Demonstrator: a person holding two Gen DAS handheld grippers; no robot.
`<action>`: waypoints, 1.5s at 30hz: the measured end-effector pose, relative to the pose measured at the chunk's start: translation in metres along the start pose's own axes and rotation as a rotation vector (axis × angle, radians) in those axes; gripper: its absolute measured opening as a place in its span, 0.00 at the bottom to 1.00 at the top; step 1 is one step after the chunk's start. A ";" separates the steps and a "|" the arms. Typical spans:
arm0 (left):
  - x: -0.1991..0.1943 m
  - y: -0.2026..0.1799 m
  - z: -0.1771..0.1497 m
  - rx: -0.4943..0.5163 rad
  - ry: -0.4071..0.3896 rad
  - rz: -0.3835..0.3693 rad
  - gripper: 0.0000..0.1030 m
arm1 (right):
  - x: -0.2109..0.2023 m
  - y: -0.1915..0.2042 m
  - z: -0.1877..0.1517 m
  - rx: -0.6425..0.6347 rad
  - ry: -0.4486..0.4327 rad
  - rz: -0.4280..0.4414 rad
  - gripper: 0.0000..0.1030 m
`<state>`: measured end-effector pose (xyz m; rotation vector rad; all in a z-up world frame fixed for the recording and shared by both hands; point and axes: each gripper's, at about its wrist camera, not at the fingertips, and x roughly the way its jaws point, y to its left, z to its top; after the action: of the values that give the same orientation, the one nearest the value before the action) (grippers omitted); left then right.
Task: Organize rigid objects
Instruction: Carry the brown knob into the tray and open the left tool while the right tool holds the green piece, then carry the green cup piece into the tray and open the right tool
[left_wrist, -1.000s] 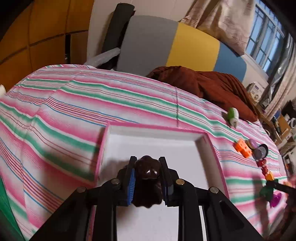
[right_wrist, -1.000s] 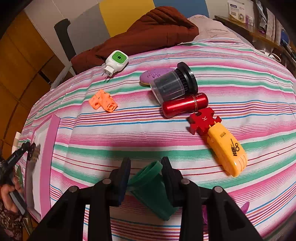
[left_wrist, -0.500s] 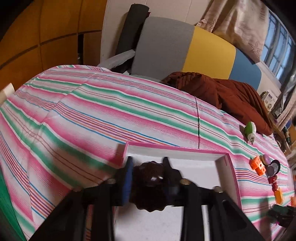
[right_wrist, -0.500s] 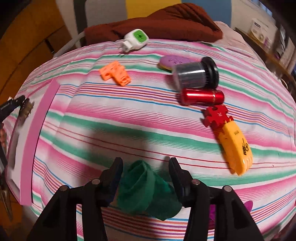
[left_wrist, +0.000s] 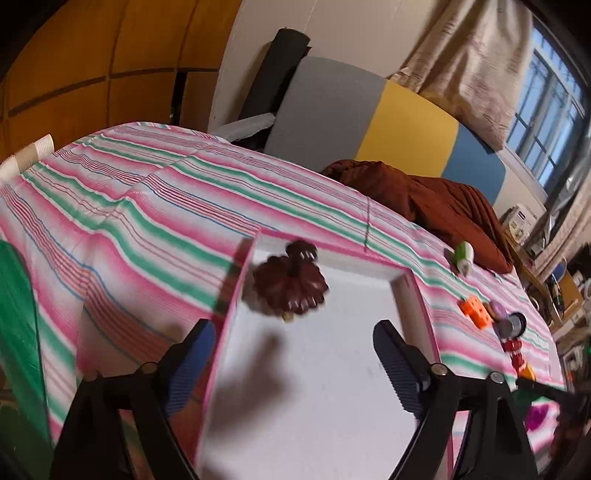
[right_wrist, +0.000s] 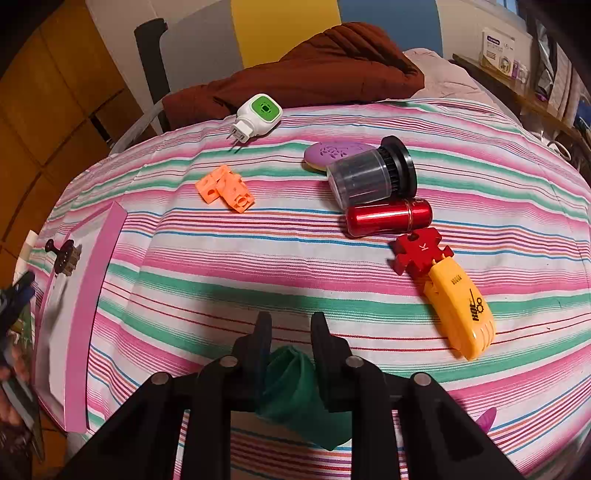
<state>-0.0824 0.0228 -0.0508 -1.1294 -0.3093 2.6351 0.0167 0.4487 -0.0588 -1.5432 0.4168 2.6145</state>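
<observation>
1. Sorting has begun: one piece, a dark brown scalloped plastic knob with a stem (left_wrist: 291, 282), lies in the far left corner of the white shallow tray with a pink rim (left_wrist: 419, 310) on the striped bed cover (left_wrist: 155, 206).
2. Left hand-held gripper (left_wrist: 293, 363): jaws opening, wide apart over the tray, nothing between them; the brown knob sits clear ahead of the fingertips.
3. Right hand-held gripper (right_wrist: 288, 332): jaws closed tight on a green soft-looking plastic cup (right_wrist: 295, 391), squeezed between the pads.
4. Left to collect, loose on the cover: white and green plug-in unit (right_wrist: 258, 114), orange block pair (right_wrist: 225, 188), purple oval disc (right_wrist: 332, 151), clear cup with black ribbed lid (right_wrist: 369, 177), red metal cylinder (right_wrist: 388, 218), red puzzle-shaped piece (right_wrist: 421, 253), yellow plastic claw-shaped piece (right_wrist: 458, 310).
5. Judgement: task is at an early stage; most pieces remain outside the tray.
</observation>
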 end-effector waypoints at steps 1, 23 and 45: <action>-0.004 -0.002 -0.005 0.010 -0.001 0.000 0.89 | 0.000 0.000 0.000 0.004 0.000 0.003 0.19; -0.030 -0.015 -0.037 0.043 0.038 -0.081 0.92 | -0.017 0.005 -0.011 0.037 0.098 -0.062 0.55; -0.039 -0.009 -0.043 0.045 0.034 -0.088 0.92 | -0.014 0.064 -0.017 -0.066 0.067 -0.002 0.33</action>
<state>-0.0236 0.0223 -0.0505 -1.1192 -0.2851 2.5304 0.0252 0.3832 -0.0422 -1.6536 0.3367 2.6062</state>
